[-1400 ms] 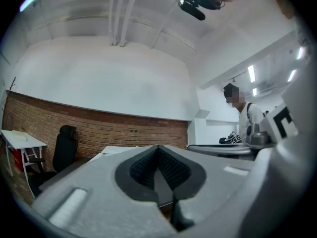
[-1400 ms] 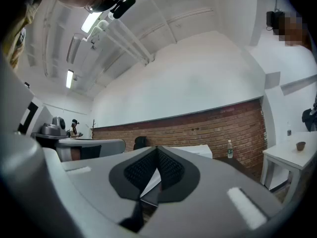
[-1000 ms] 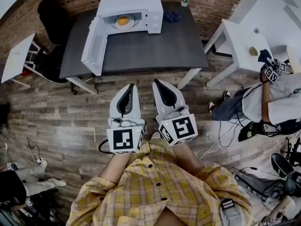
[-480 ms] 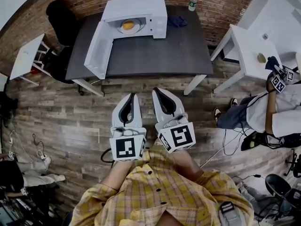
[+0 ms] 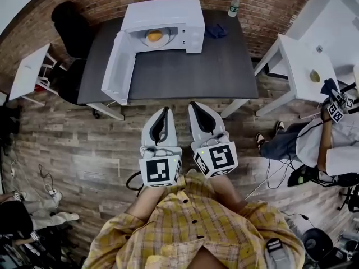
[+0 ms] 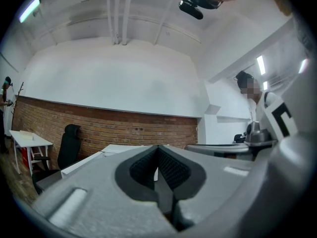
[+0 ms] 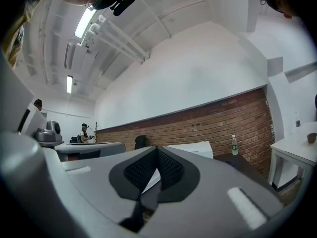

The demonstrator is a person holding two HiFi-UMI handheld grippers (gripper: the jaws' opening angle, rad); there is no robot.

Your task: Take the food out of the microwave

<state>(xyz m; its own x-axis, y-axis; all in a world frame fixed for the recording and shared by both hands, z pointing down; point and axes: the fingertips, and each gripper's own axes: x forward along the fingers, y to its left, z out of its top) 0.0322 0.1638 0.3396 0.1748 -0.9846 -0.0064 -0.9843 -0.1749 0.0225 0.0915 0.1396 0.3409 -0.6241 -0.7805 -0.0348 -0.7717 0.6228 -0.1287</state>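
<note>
Food (image 5: 153, 36): where does it lie from the claws?

– It is the orange lump on a pale dish inside the open microwave (image 5: 162, 10). That stands at the far edge of the dark worktop (image 5: 190, 66), ahead of both claws and well apart from them.

– Which claw is nearer?

– The left claw (image 5: 164, 110) lines up closer, though the open door (image 5: 119, 66) flanks its side. The right claw (image 5: 193, 103) probably has the freer path.

– Their state?

– Both are pressed together, pinching nothing.

– What is hidden?

– In both gripper views the jaws cover the food.
</note>
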